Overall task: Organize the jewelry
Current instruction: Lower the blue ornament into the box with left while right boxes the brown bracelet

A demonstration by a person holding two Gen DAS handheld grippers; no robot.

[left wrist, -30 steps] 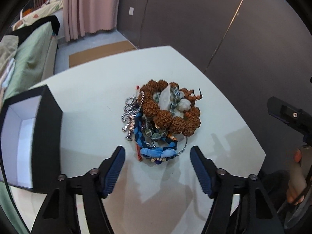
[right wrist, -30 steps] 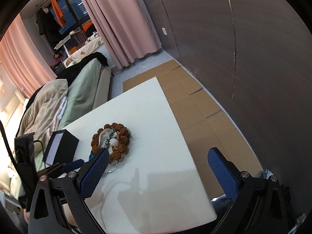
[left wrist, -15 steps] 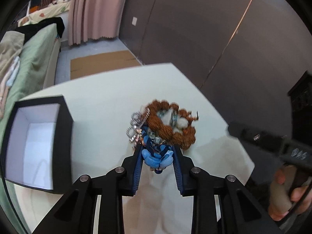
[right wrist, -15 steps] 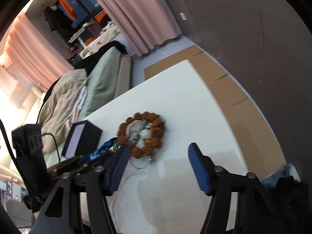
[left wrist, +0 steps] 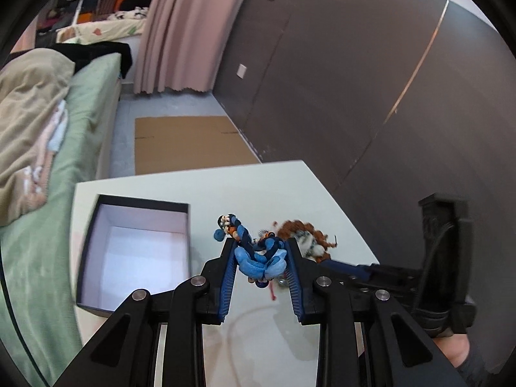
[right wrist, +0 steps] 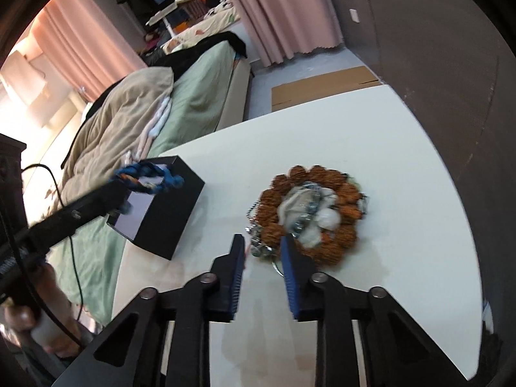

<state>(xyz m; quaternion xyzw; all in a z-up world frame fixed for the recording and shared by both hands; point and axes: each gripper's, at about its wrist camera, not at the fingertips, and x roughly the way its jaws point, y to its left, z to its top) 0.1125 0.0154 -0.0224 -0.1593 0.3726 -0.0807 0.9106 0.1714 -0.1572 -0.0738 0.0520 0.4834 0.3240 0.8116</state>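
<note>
Viewing from left wrist: black box (left wrist: 138,258) with pale lining stands open near the worktop's (left wrist: 245,190) left edge; nothing lies inside it.
Left claw (left wrist: 259,258): closed tight on the blue braided bracelet (left wrist: 254,254), carried off the worktop just beside the box.
Change: a second ago these jaws stood wide around the bracelet, which lay in the heap; they have been closing.
Heap: brown bead bracelet (left wrist: 303,232) lies behind the claw, toward the right edge.
Viewing from right wrist: box (right wrist: 167,213) sits at the left edge, blue bracelet (right wrist: 151,177) held over its rim.
Right claw (right wrist: 262,251): jaws narrowed, just closing, a silver chain (right wrist: 258,242) between them; grip cannot be told.
Change: previously wide apart, further from the brown beads (right wrist: 309,213).
</note>
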